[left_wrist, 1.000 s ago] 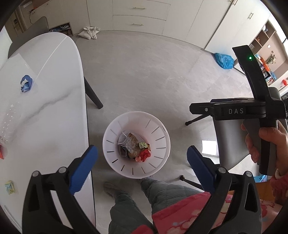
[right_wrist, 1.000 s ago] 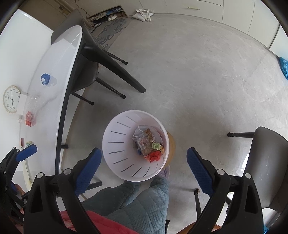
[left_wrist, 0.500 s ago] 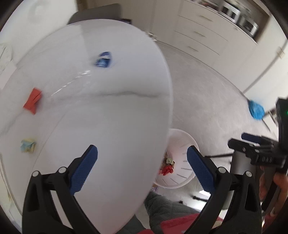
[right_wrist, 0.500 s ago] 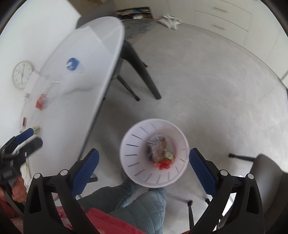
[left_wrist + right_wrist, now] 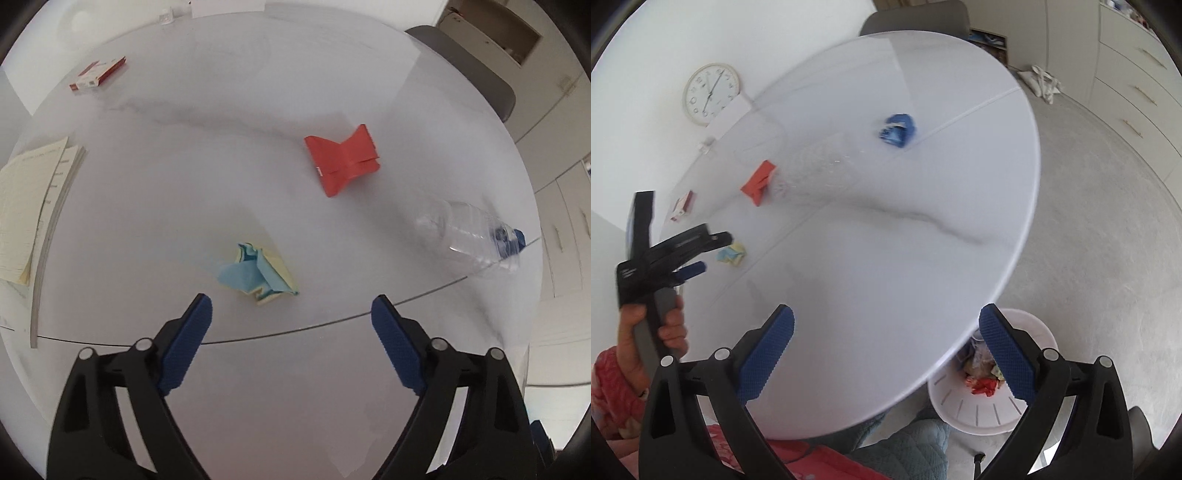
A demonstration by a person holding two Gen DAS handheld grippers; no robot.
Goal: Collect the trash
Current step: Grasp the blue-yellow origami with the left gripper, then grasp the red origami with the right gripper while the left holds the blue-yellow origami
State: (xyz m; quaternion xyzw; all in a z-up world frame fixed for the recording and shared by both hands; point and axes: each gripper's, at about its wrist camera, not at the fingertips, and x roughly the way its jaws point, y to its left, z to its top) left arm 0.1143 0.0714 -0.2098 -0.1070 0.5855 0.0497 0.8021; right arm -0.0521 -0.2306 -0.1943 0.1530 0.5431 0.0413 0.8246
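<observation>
Here we hold the left hand-held gripper (image 5: 291, 308) above the tabletop (image 5: 258, 92), its jaws spread and closing with nothing between them. The blue-and-yellow crumpled paper (image 5: 256, 273) lies just ahead of its fingertips; the red folded paper (image 5: 343, 158) lies farther ahead. The right hand-held gripper (image 5: 886, 325) is spread and empty, the trash bin (image 5: 979, 413) under its right finger.

A round white marbled surface (image 5: 155, 177) carries a stack of yellowish printed papers (image 5: 29, 206) at its left edge and a small red-and-white box (image 5: 98, 73) farther back. A round wall clock (image 5: 711, 92) hangs on the white wall. A grey chair (image 5: 465, 62) stands behind the surface. White drawer cabinets (image 5: 1137, 74) line the grey floor (image 5: 1100, 221), where a pale cloth bag (image 5: 1043, 85) lies.
</observation>
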